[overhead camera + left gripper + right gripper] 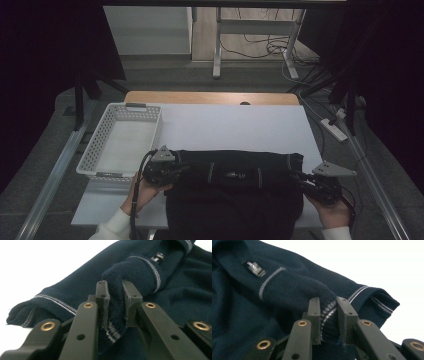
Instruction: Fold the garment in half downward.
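Sweater [235, 195] on white table [235, 127], dim room; white basket [122, 142] alongside

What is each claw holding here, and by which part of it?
Both hold the dark knit sweater: the left claw pinches a striped ribbed edge fold, and the right claw pinches a striped ribbed edge on the other side.

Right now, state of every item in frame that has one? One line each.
left gripper: shut on a striped knit fold of the sweater
right gripper: shut on a striped knit fold of the sweater
dark navy sweater: lying on the table, near part over the front edge, upper part folded, label facing up
white perforated basket: upright, empty, on the table's left
white table: holds the basket and the sweater
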Available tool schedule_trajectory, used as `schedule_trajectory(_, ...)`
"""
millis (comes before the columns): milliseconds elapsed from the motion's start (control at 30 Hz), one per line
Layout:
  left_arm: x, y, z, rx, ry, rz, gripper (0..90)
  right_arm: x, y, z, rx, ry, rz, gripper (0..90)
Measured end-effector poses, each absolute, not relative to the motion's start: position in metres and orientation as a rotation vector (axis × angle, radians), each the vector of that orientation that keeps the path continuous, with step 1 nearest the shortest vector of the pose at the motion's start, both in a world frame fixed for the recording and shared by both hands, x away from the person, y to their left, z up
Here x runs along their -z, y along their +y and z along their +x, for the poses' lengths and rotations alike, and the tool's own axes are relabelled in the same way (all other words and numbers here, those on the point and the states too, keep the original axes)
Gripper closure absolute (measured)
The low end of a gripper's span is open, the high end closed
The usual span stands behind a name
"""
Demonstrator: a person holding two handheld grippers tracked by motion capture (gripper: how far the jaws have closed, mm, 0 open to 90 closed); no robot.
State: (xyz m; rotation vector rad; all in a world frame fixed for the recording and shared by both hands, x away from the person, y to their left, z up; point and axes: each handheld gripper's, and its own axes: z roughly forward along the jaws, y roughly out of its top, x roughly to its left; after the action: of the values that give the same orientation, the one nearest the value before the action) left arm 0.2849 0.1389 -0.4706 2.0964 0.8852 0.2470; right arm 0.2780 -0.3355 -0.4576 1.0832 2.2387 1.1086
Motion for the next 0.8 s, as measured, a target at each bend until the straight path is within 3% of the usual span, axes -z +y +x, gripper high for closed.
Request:
schedule_trajectory(133, 0.472, 0.140, 0.280, -0.261, 0.884, 2.104, 70.7, 0.457, -0.336, 0.271, -1.120, 2.253, 1.072, 70.9)
schedule_trajectory(233, 0.468, 0.137, 0.282, -0.293, 0.905, 2.096, 50.6, 0.457, -0.333, 0.272, -1.105, 2.260, 1.050, 56.0)
schedule_trajectory(367, 0.462, 0.137, 0.286, -0.328, 0.913, 2.073, 38.3, 0.452, -0.331, 0.277, -1.150, 2.249, 1.068, 42.2)
schedule_trajectory(800, 0.442, 0.116, 0.326, -0.377, 0.916, 2.100, 30.4, 0.441, -0.311, 0.310, -1.115, 2.297, 1.027, 36.3)
